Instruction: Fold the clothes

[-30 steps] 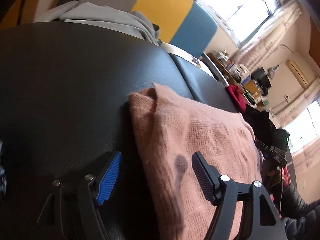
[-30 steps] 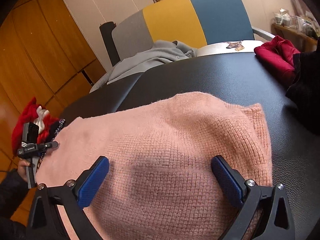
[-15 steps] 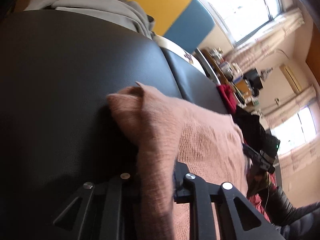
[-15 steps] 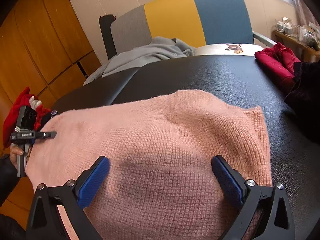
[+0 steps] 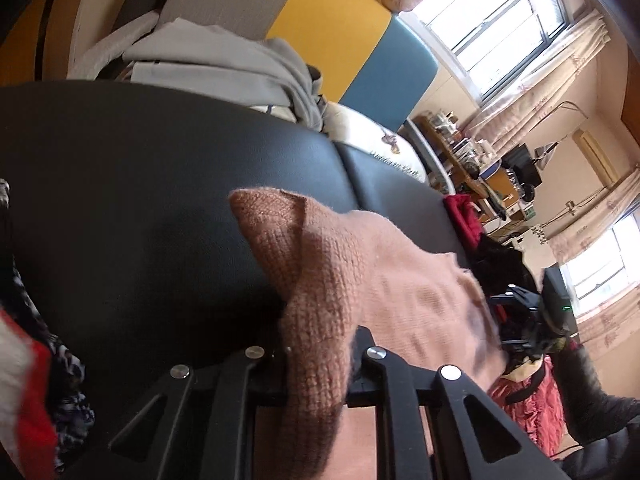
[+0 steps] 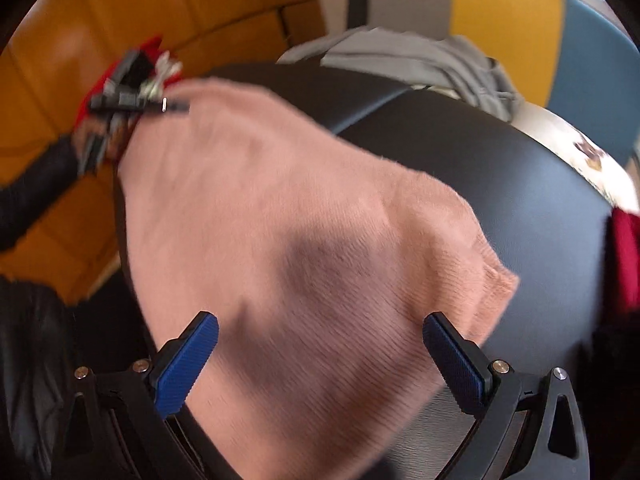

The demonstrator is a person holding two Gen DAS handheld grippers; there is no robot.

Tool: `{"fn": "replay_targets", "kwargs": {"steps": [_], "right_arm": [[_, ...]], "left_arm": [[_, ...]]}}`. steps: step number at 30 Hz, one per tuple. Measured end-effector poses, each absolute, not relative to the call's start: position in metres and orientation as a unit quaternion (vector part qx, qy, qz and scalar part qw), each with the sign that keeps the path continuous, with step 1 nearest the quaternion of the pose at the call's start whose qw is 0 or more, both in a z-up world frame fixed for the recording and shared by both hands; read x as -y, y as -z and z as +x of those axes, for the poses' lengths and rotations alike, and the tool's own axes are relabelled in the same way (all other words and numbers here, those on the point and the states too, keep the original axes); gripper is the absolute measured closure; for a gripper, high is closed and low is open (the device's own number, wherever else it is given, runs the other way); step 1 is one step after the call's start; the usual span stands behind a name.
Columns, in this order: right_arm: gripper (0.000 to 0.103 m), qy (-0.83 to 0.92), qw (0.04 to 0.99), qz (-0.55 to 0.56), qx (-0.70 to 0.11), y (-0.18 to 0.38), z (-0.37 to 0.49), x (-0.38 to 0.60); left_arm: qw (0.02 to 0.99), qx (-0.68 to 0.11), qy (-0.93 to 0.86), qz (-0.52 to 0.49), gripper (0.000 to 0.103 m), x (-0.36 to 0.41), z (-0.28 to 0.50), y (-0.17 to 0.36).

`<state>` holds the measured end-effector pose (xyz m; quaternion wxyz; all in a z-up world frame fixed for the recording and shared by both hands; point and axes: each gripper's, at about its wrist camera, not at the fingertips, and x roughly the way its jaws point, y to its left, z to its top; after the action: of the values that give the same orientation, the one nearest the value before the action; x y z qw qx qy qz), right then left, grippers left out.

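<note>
Tri-colour chair point(image 5: 332, 36) (grey, yellow, blue) stands behind the black table point(image 5: 120, 184); curtained window point(image 5: 508, 12) right of chair.

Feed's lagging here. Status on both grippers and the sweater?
Left gripper shut on pink sweater edge, lifting it. Right gripper open over sweater. Black table beyond it bare; nothing in the way.

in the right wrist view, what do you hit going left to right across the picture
black sleeve → left gripper → pink knit sweater → grey garment → dark red garment
</note>
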<state>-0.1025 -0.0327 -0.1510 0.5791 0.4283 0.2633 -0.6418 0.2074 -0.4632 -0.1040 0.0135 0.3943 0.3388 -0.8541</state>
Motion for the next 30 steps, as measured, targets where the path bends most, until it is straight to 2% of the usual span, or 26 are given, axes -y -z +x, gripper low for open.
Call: {"fn": "replay_targets", "kwargs": {"steps": [3,11,22,25,27,30], "right_arm": [[0.000,0.614,0.585,0.444,-0.289,0.161,-0.111,0.040],[0.000,0.560,0.590,0.441,-0.380,0.202,-0.110,0.052],[0.000,0.613,0.601,0.409,-0.311,0.205,-0.113,0.025],[0.000,0.623,0.603,0.400,-0.297,0.205,-0.113,0.018],[0.000,0.629,0.606,0.396,-0.284,0.206,-0.114,0.013],[0.000,0.636,0.610,0.391,-0.265,0.206,-0.117,0.006]], "left_arm": [[0.014,-0.339,0.855,0.393,0.088,0.462,0.212,0.085],[-0.053,-0.401,0.843,0.355,0.088,0.410,0.195,0.035],[-0.109,-0.447,0.828,0.321,0.089,0.303,0.111,-0.021],[-0.105,-0.456,0.817,0.336,0.091,0.272,0.075,-0.010],[-0.100,-0.460,0.811,0.348,0.097,0.253,0.052,0.002],[-0.099,-0.464,0.798,0.372,0.097,0.221,0.015,0.023]]}}
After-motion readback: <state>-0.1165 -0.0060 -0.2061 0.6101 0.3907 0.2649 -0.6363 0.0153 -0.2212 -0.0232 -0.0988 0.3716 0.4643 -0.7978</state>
